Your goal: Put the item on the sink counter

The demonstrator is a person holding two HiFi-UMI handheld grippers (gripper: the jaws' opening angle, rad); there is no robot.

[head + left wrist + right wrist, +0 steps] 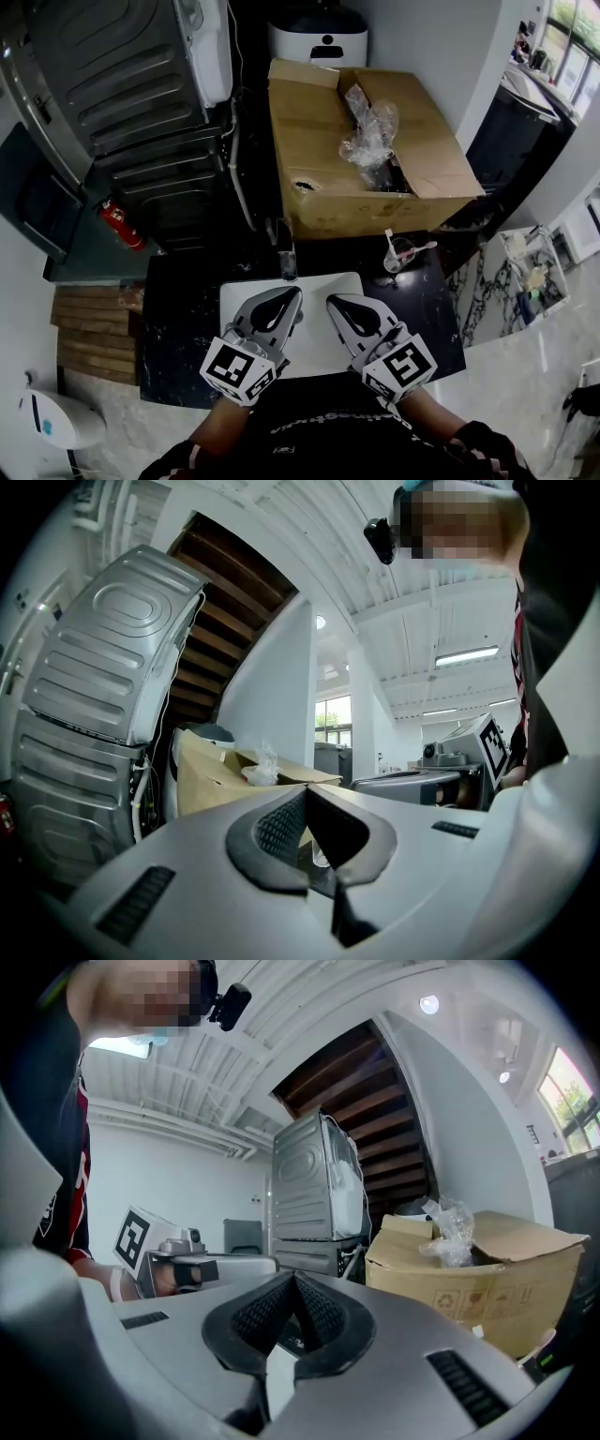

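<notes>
Both grippers hang close to my body over the white sink basin (pixel 319 284) set in the black counter (pixel 178 328). My left gripper (pixel 289 296) (pixel 305 790) is shut, its pads meeting with nothing between them. My right gripper (pixel 336 302) (pixel 295 1277) is also shut and empty. Their tips point away from me toward an open cardboard box (pixel 366 155) (pixel 220 766) (pixel 469 1265) beyond the counter. A crumpled clear plastic bag (pixel 370 131) (pixel 448 1227) sticks out of its top. A small glass cup (pixel 401 253) with white utensils in it stands on the counter's far right.
A faucet (pixel 286 248) rises at the basin's far edge. Stacked grey washing machines (pixel 131 103) (pixel 314 1190) stand at the left, with a red fire extinguisher (pixel 122 225) on the floor beside them. A white appliance (pixel 319 37) sits behind the box. A marble ledge (pixel 516 281) lies right.
</notes>
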